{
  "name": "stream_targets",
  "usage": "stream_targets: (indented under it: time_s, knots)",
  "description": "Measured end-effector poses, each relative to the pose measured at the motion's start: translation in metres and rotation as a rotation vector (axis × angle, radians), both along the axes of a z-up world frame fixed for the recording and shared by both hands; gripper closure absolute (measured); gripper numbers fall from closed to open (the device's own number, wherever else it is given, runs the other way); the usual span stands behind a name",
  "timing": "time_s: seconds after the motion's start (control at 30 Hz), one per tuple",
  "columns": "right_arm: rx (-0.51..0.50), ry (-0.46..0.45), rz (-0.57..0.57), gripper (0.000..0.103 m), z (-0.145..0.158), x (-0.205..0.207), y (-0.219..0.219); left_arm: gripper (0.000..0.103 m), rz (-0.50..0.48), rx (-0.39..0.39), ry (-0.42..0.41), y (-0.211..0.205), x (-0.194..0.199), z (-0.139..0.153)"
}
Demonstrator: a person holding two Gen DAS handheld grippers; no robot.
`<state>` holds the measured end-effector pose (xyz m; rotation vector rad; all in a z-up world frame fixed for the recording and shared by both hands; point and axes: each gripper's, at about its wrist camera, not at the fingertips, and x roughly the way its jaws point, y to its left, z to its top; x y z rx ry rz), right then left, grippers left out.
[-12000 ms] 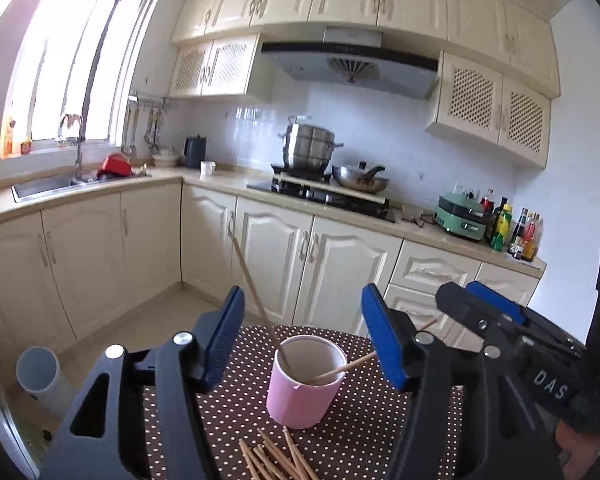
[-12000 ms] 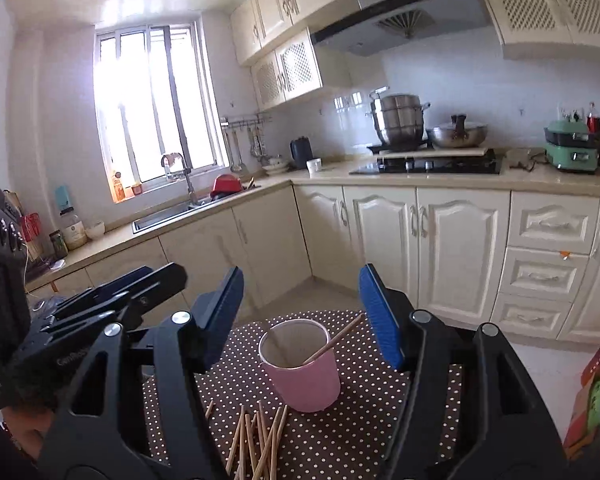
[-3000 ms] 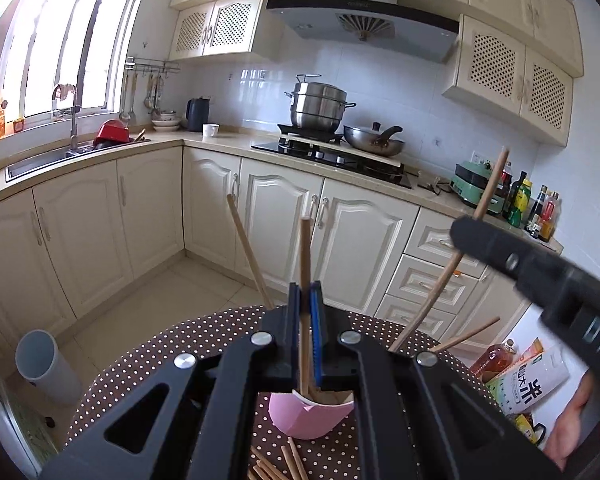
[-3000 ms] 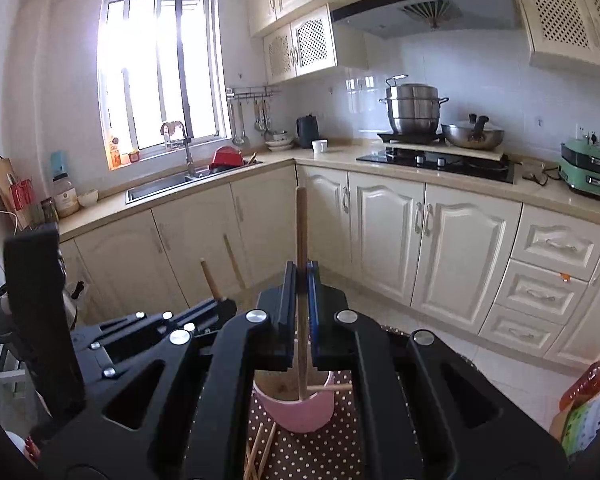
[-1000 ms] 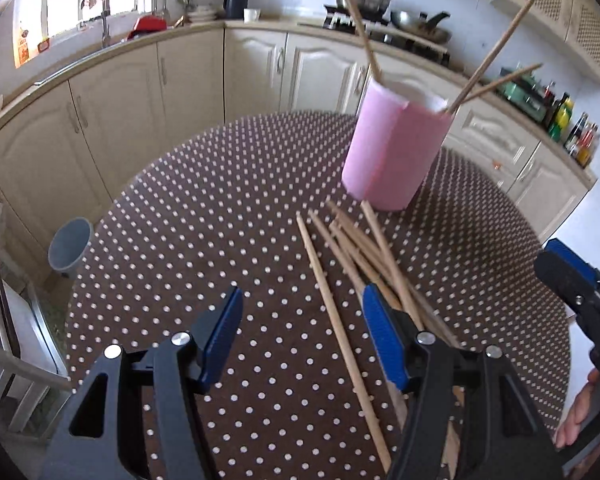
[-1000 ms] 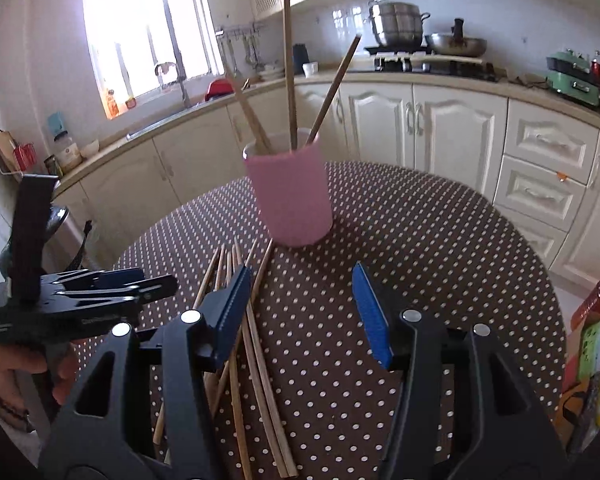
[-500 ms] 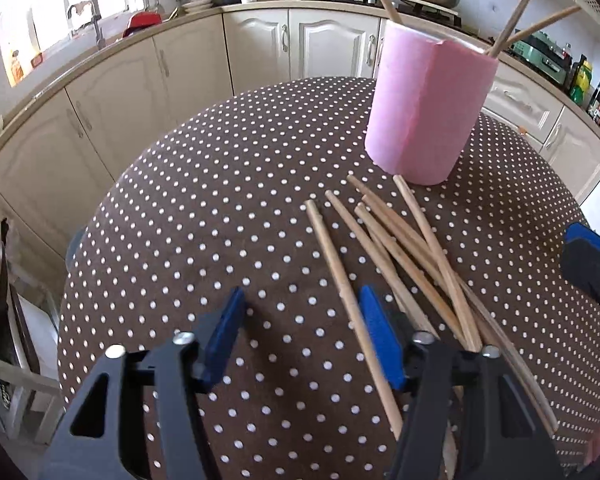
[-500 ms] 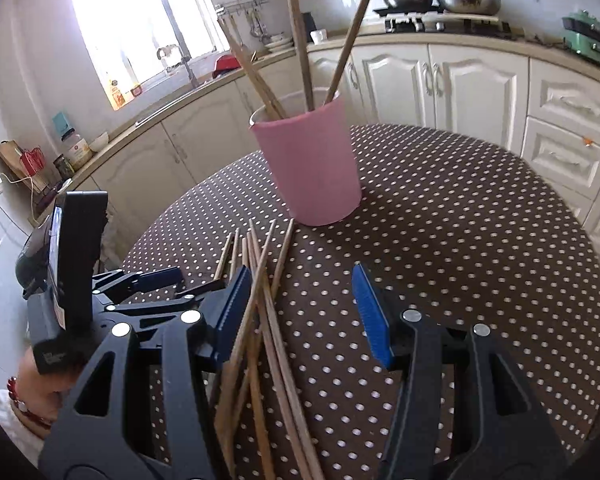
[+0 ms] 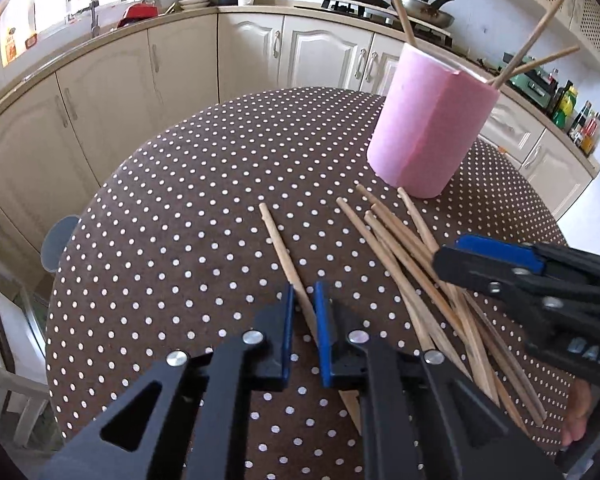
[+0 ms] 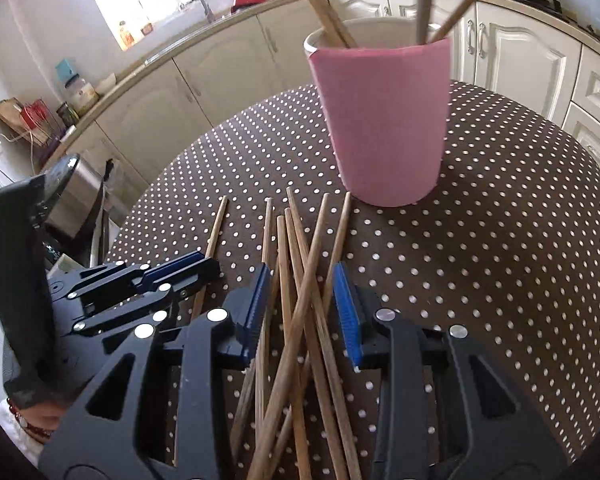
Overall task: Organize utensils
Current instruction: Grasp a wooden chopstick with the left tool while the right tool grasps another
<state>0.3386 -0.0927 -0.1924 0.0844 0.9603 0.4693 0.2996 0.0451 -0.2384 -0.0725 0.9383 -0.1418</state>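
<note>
Now our left gripper has just been closing and its pads pinch the lone chopstick lying apart on the dotted tablecloth — likely the next one bound for the pink cup. Our right gripper has been closing too, jaws not yet pressing, straddling the crossed pile of chopsticks — plain thin wooden sticks, near the cup.

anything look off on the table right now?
Nothing damaged or spilled. Loose chopsticks lie crossed in a heap before the pink cup, several between the right gripper's blue pads at once. One stray chopstick lies apart, in the left gripper.
</note>
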Motion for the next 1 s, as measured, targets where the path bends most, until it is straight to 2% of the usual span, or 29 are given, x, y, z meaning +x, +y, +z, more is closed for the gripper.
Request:
stream_targets:
  time_s: [0.07, 0.13, 0.33, 0.47, 0.63, 0.87, 1.0]
  knots:
    - [-0.019, 0.019, 0.002, 0.077, -0.003, 0.006, 0.006, 0.092, 0.000, -0.010, 0.001, 0.002, -0.001, -0.001]
    - [-0.014, 0.031, 0.006, 0.085, -0.004, 0.009, 0.008, 0.092, -0.003, -0.016, 0.001, 0.008, -0.004, -0.001]
    - [-0.025, 0.036, 0.005, 0.094, -0.006, 0.015, 0.014, 0.092, 0.001, -0.019, 0.003, 0.008, 0.002, -0.001]
    - [-0.010, 0.034, 0.001, 0.094, -0.006, 0.014, 0.010, 0.094, 0.007, -0.021, 0.003, 0.011, -0.001, -0.001]
    - [0.061, 0.032, -0.008, 0.096, -0.001, 0.004, -0.011, 0.097, 0.018, -0.047, 0.012, 0.013, -0.004, 0.001]
    - [0.118, -0.028, -0.007, 0.097, 0.023, -0.018, -0.038, 0.097, 0.023, -0.086, -0.010, 0.016, -0.014, 0.010]
    - [0.134, -0.066, -0.013, 0.097, 0.039, -0.031, -0.057, 0.097, 0.005, -0.103, -0.052, 0.016, -0.026, 0.028]
